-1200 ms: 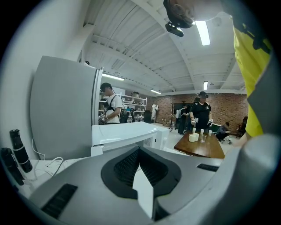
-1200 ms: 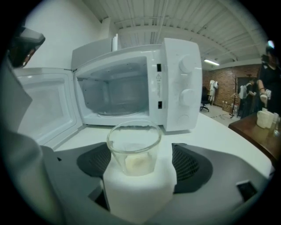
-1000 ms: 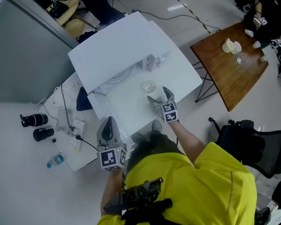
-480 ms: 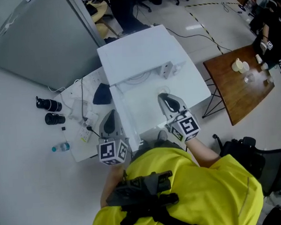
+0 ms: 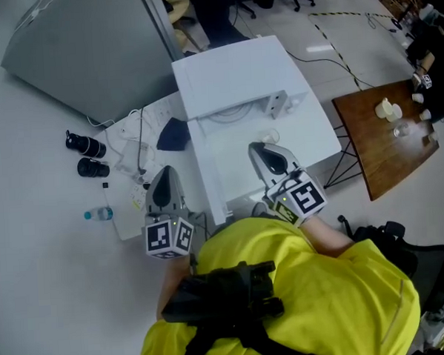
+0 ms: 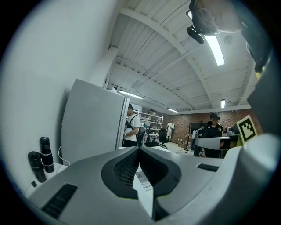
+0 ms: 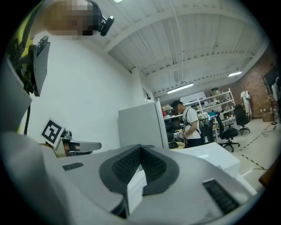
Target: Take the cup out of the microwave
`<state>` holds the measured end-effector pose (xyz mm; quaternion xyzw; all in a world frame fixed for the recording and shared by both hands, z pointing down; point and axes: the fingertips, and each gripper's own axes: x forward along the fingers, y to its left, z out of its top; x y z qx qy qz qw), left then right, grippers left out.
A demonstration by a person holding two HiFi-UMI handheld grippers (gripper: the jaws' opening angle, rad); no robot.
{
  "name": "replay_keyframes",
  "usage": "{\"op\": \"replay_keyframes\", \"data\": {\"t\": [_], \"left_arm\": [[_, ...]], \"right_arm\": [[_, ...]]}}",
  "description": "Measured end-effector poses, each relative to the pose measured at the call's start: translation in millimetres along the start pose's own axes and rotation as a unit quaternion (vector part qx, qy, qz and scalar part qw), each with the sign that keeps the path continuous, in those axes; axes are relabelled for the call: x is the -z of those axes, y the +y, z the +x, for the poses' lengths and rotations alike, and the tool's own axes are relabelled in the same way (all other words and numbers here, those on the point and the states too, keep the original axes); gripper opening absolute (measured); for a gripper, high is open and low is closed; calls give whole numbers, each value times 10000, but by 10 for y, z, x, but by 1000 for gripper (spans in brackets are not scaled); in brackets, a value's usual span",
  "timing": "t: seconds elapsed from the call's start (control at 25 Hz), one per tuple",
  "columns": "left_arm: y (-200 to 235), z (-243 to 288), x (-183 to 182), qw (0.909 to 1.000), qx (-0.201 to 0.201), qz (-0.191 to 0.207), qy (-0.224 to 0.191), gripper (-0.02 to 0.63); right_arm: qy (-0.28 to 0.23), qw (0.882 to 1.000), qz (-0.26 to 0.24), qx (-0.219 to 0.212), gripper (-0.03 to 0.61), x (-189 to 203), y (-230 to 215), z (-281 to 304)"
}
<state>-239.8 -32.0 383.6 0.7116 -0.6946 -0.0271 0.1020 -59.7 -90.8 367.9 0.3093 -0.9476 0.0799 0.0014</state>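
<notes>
Head view: white tabletop (image 5: 228, 161) dead ahead, with the white box I take to be the microwave (image 5: 231, 65) at its 12 o'clock end.

Change over the last second: the right tongs (image 5: 260, 149) were spread wide and low beside the cup; they have since lifted off the surface and clenched. The right gripper view shows the ribbed pads meeting with nothing between them, pointing level across the room.

The cup (image 5: 268, 137) shows only as a faint clear shape on the open tabletop, just past the right tongs' tip at their 12 o'clock. It is outside the microwave and apart from the pads.

The left tongs (image 5: 166, 176) are also clenched and empty in their own view. They sit at 9 o'clock of the right pair, off the tabletop's left edge.

Judgement: cup delivered and let go, so the removal itself looks done. I cannot tell whether the microwave door is open. If it is, closing it would be the only thing left.
</notes>
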Motion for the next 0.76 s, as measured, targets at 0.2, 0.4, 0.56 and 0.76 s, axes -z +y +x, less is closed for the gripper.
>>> {"op": "replay_keyframes", "data": {"t": [0.2,0.4,0.56,0.76], "left_arm": [[46,-35,20,10000,-30,48,9,0],[67,-35,15,10000,0,89,1,0],[95,-33,36,10000,45,68,25,0],[128,-31,49,9999,94,25,68,0]], "right_arm": [[-91,9999,-116,-71,3,-75,91,66],[-88,9999,-63,-116,3,-57,155,138],[-49,9999,-50,-129,3,-36,188,195],[0,9999,-18,-157,3,3,242,265]]}}
